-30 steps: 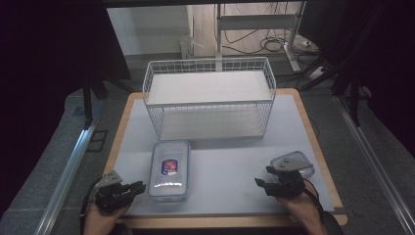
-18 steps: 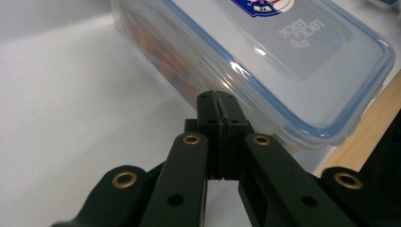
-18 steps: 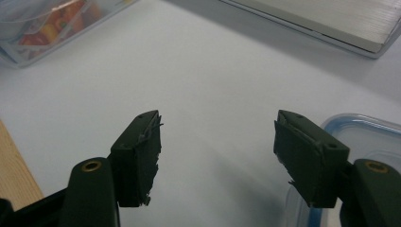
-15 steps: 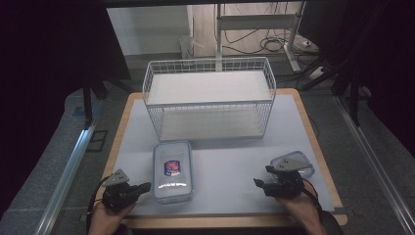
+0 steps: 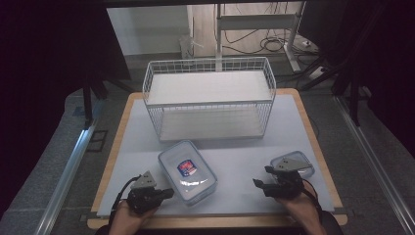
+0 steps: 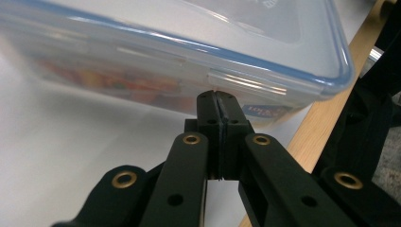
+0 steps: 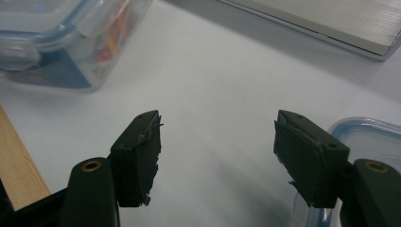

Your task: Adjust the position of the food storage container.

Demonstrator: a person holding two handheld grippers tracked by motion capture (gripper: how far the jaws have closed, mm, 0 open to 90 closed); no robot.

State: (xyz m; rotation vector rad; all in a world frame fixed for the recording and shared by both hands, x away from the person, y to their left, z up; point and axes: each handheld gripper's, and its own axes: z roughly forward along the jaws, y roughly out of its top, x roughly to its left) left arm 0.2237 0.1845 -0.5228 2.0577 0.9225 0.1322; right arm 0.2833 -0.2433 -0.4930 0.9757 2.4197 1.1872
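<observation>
A large clear food container [image 5: 187,171] with a blue-rimmed lid and a red label lies askew on the white table mat. My left gripper [image 5: 166,192] is at its near-left side. In the left gripper view the jaws [image 6: 218,97] are shut with nothing between them, tips against the container's wall [image 6: 142,61] just under a lid latch. My right gripper [image 5: 259,183] stands open at the front right, its fingers [image 7: 142,146] wide apart over bare mat. A small clear container [image 5: 293,164] with a blue rim sits just behind it and shows as the small container [image 7: 373,137] by the right finger.
A white wire basket [image 5: 210,98] stands at the back of the mat; its base [image 7: 331,19] shows far off in the right gripper view. The mat's wooden border [image 5: 318,152] runs along the right side. Bare mat lies between the two containers.
My left gripper has moved right, up against the large container. The container has slid right and turned, its far end now toward the left. The right gripper edged slightly left.
</observation>
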